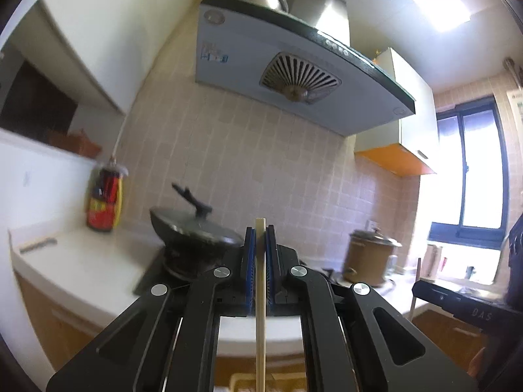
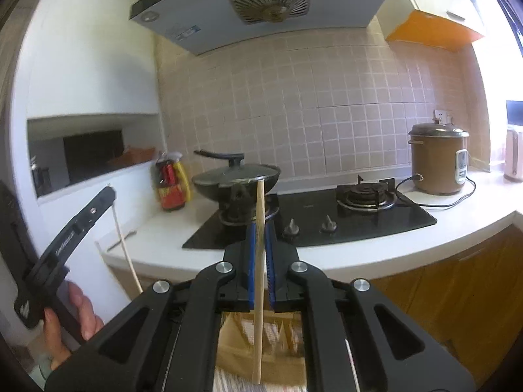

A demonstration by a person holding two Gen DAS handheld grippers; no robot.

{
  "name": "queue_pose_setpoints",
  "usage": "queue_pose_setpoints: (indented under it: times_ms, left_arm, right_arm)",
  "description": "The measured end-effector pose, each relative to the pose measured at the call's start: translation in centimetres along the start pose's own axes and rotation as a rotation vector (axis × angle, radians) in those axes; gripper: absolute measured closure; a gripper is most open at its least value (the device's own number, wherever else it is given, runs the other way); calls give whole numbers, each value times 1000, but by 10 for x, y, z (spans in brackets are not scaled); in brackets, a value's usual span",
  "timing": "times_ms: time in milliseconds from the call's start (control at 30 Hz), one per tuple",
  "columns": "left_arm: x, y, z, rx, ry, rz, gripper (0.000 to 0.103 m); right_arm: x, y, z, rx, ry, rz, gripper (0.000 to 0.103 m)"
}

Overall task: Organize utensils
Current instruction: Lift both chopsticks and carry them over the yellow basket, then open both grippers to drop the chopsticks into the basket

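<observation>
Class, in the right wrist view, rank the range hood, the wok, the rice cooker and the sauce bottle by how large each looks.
1. Range hood
2. Wok
3. Rice cooker: close to the wok, so this order is unsure
4. Sauce bottle

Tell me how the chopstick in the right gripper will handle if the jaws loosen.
The chopstick is thin, straight wood, so probably stiff and light. Only the blue pads of the right gripper pinch it partway along its length, so it would likely slide straight down. Landing flat, it may roll.
</observation>
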State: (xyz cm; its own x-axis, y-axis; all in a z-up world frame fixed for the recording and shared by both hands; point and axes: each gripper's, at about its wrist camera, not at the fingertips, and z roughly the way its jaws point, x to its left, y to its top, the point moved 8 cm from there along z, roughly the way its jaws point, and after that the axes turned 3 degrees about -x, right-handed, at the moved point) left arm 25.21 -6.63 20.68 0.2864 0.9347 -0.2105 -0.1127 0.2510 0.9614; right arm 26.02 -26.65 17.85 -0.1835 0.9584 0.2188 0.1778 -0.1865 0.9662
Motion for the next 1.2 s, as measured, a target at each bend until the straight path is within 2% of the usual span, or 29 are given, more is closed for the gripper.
queue_pose_setpoints:
  times_ms: [167, 300, 533, 700, 800, 833, 900, 1067, 1200]
  left_arm:
    - [1, -16, 26, -2, -21, -1, 99]
    - [5, -42, 36, 8, -3, 34, 99]
    - [9, -76, 36, -3, 27, 74, 99]
    - [11, -92, 32, 34, 26, 77, 99]
    - [16, -91, 24, 64, 35, 73, 95]
    - [17, -91, 21, 75, 37, 72, 88]
    - [19, -86, 13, 89, 40, 63, 85]
    - [21, -61, -21, 89, 30, 41, 67]
    - [23, -38, -53, 80, 22, 34, 65]
  right_arm:
    - [1, -5, 34, -28, -5, 23, 99]
    - [2, -23, 49, -64, -39, 9, 99]
    - [2, -55, 58, -75, -77, 0, 99]
    - [7, -66, 53, -69, -82, -23, 98]
    - [6, -72, 45, -52, -103, -26, 98]
    - [7, -73, 41, -36, -103, -30, 98]
    - [10, -73, 30, -27, -90, -26, 98]
    - [19, -63, -5, -18, -72, -37, 98]
    - [26, -53, -36, -20, -45, -35, 97]
